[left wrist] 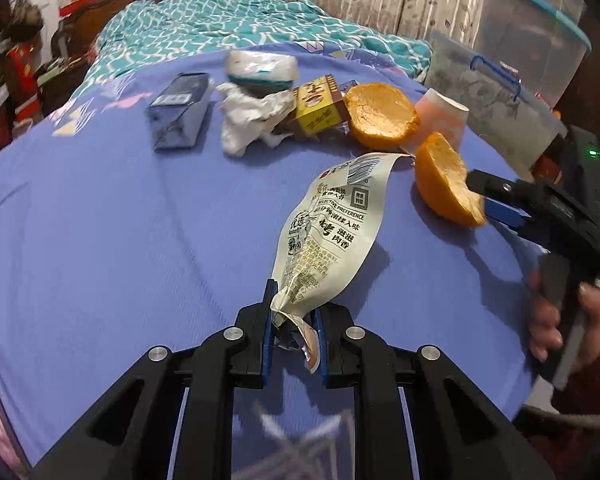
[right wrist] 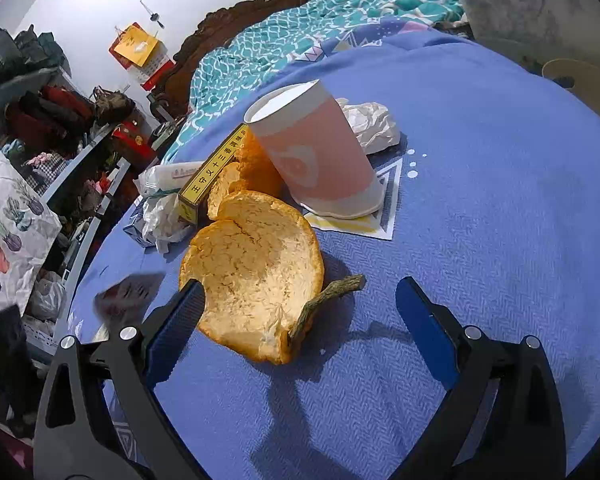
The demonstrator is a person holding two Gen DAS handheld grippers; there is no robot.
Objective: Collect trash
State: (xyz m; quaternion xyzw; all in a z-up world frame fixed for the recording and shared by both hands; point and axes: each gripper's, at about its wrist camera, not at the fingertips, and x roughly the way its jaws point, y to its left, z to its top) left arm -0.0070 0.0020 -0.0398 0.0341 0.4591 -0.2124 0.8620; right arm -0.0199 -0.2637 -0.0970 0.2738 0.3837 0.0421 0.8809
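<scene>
My left gripper [left wrist: 293, 320] is shut on the lower end of a cream snack wrapper [left wrist: 332, 228] that stretches away over the blue bed sheet [left wrist: 100, 220]. My right gripper [right wrist: 300, 300] is open around an orange peel half [right wrist: 256, 276]; in the left wrist view it [left wrist: 485, 196] sits at that peel [left wrist: 444, 180]. A second peel half [left wrist: 380, 116] lies beyond, beside a pink paper cup [right wrist: 320, 156], a yellow box [left wrist: 318, 106], crumpled white tissue [left wrist: 252, 116], a dark blue carton [left wrist: 180, 110] and a white roll [left wrist: 260, 68].
A teal patterned quilt [left wrist: 220, 24] lies at the far end of the bed. Clear plastic storage bins [left wrist: 500, 96] stand at the right. A cluttered shelf [right wrist: 60, 140] stands left of the bed. A dry stem [right wrist: 328, 296] lies by the near peel.
</scene>
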